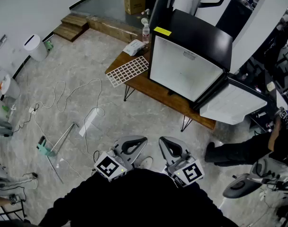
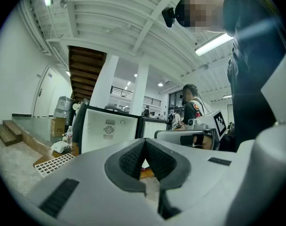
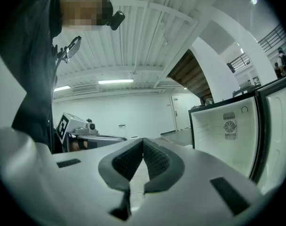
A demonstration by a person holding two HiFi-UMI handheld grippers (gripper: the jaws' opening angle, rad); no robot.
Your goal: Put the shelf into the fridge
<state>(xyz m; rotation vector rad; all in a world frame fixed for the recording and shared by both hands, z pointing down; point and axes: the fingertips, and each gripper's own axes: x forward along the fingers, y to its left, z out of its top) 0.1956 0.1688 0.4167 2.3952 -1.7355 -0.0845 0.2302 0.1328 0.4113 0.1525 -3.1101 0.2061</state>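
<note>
Nearest the person, the left gripper (image 1: 134, 143) and the right gripper (image 1: 168, 145) are held side by side above the grey floor (image 1: 87, 98), well short of the wooden surface (image 1: 153, 91). In the left gripper view the left gripper (image 2: 144, 141) has its jaws closed tip to tip with nothing between them. The right gripper view shows the same for the right gripper (image 3: 143, 141), closed and empty. A white cable (image 1: 63, 96) trails over the floor to the left.

Farther off, the shelf (image 1: 128, 71), a white wire grid, lies flat on the left end of the surface, with its near corner hanging over the edge. It is apart from both grippers. Just right of it stands the fridge (image 1: 182, 72), small, black on top and white inside. Its door (image 1: 231, 103) is swung open to the right.

Behind the shelf, a white packet (image 1: 133, 47) and a water bottle (image 1: 146, 32) sit at the far edge of the surface. A cardboard box (image 1: 134, 3) rests on the floor beyond.
</note>
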